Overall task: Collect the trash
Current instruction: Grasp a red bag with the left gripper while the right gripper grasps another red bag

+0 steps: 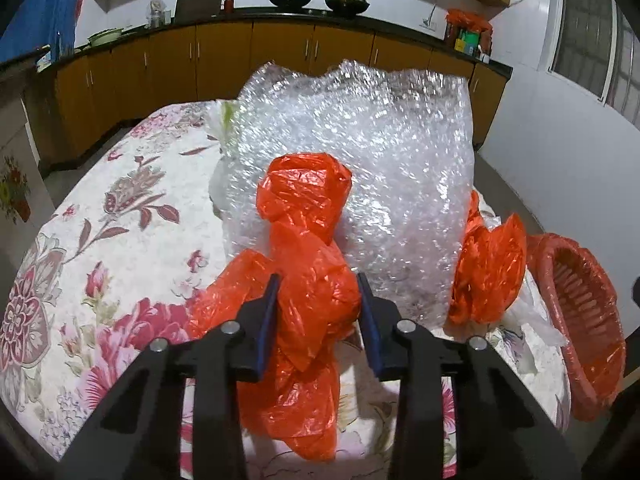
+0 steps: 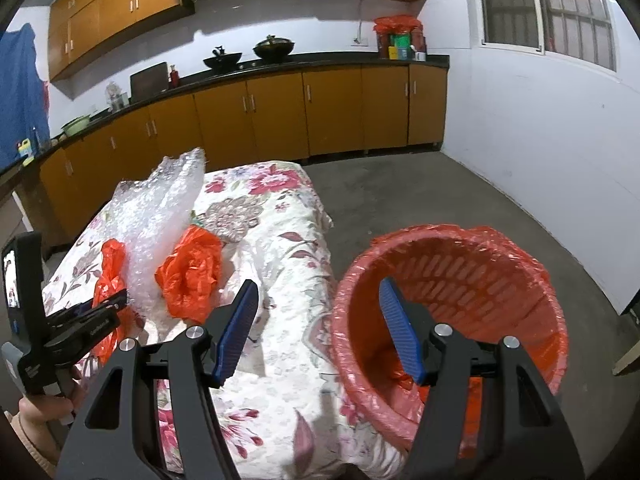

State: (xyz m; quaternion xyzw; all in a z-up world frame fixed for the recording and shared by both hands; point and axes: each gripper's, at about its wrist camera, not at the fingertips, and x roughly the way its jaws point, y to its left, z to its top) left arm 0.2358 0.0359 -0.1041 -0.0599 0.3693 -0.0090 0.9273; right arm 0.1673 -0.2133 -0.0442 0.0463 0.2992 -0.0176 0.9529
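A crumpled orange plastic bag [image 1: 308,280] lies on the floral tablecloth [image 1: 100,240]. My left gripper [image 1: 318,292] has its blue pads on either side of the bag, closed on it; it shows in the right wrist view [image 2: 106,304] too. Behind stands a big sheet of bubble wrap [image 1: 380,168], also in the right wrist view [image 2: 156,216]. A second orange bag [image 1: 488,276] lies to the right, seen too in the right wrist view [image 2: 192,268]. The red bin [image 2: 452,320], lined with an orange bag, stands beside the table. My right gripper [image 2: 320,312] is open and empty above the bin's near rim.
A white plastic scrap [image 1: 224,120] lies behind the bubble wrap. The bin shows at the right table edge in the left wrist view [image 1: 580,320]. Wooden cabinets [image 2: 280,112] and a black counter with woks run along the back wall. Grey concrete floor [image 2: 420,188] lies right of the table.
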